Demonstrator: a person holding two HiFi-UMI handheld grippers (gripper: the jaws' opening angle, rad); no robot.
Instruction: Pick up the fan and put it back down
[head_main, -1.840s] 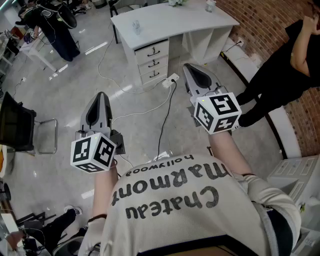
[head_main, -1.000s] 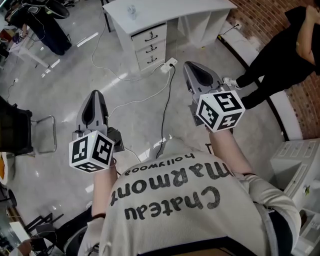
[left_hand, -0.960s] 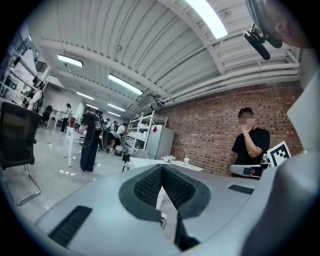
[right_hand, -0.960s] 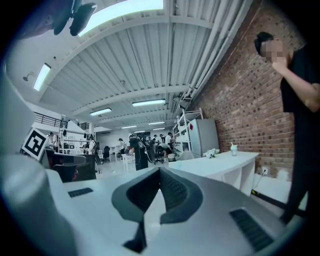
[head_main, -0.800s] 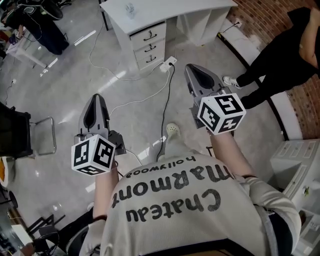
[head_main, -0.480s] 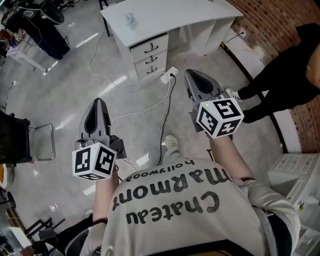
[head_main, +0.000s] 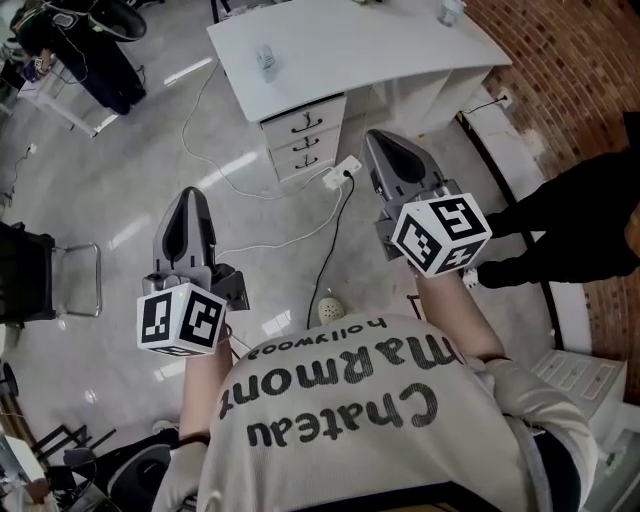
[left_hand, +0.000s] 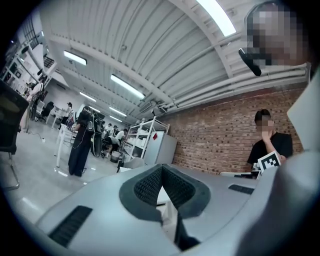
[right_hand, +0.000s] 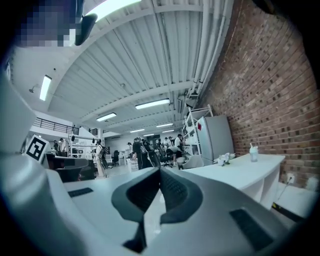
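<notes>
I cannot make out a fan in any view. My left gripper (head_main: 191, 196) is held level over the grey floor, jaws shut with nothing between them. In the left gripper view its dark pads (left_hand: 150, 186) meet at the tip. My right gripper (head_main: 384, 140) points level toward the white desk (head_main: 380, 45), also shut and empty. The right gripper view shows the right gripper (right_hand: 160, 171) with the desk top (right_hand: 240, 170) ahead on the right.
The desk has a drawer unit (head_main: 305, 142) and a small bottle (head_main: 265, 60) on top. A power strip (head_main: 343, 168) and cables (head_main: 330, 235) lie on the floor. A person in black (head_main: 575, 220) stands by the brick wall (head_main: 575, 55). A chair (head_main: 35, 285) is at left.
Both grippers have travelled forward together toward the desk, which now sits lower and nearer in the head view. The person in black has slid to the right edge. Jaws stayed shut.
</notes>
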